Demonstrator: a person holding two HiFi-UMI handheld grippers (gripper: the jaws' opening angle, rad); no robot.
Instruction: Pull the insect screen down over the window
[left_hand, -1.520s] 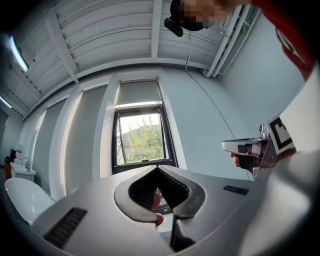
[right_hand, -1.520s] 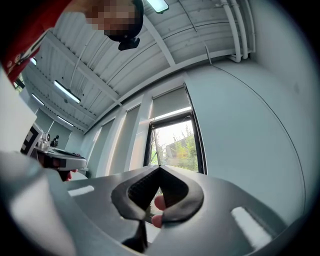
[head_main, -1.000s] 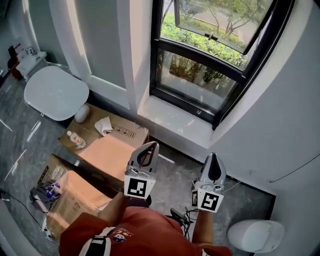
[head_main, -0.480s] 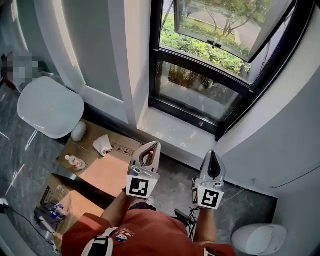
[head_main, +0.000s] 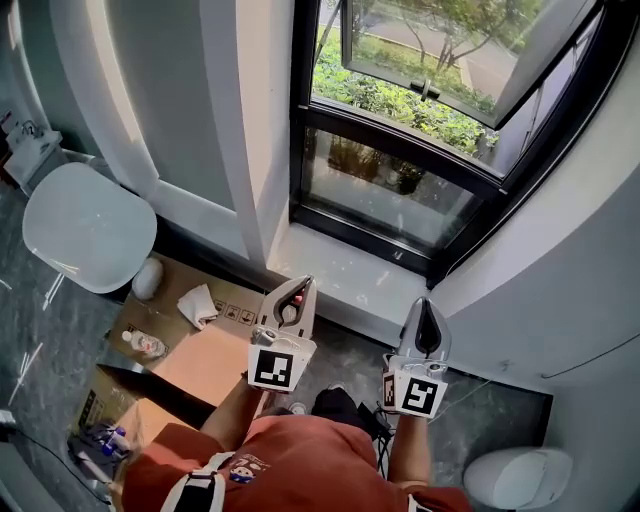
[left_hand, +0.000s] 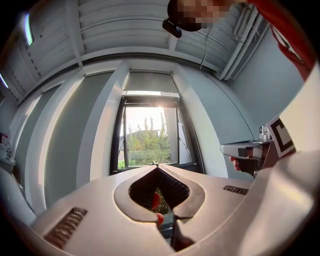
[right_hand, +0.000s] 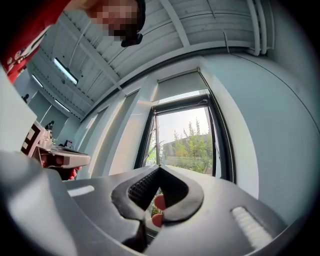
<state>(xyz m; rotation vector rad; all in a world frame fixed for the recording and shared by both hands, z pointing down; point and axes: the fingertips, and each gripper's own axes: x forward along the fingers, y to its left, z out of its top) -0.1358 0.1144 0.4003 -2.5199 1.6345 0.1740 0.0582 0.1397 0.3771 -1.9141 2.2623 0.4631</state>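
Grey, flat and matt, the insect screen shows as a short panel across the head of the window, high above and ahead of both sets of tips. Only a little of it hangs down, and its lower edge ends in a paler straight strip just over the glass. I judge it will be light and limp as a sheet and stiff only along that bottom strip. It is probably sprung back toward its roller, so the pull should be steady and straight down. The place to take hold is the middle of the strip, not the fabric above it, which could crease or tear. A pull at one end might skew it. Whether the strip carries a tab or a cord cannot be made out. The left gripper has its jaws together with nothing between them, and the right gripper is likewise closed and empty. Both point up toward the window, side by side and a little apart. By my reading a gripper must open and rise well above its present height, past the pale window sill lying ahead of the tips, to reach that strip
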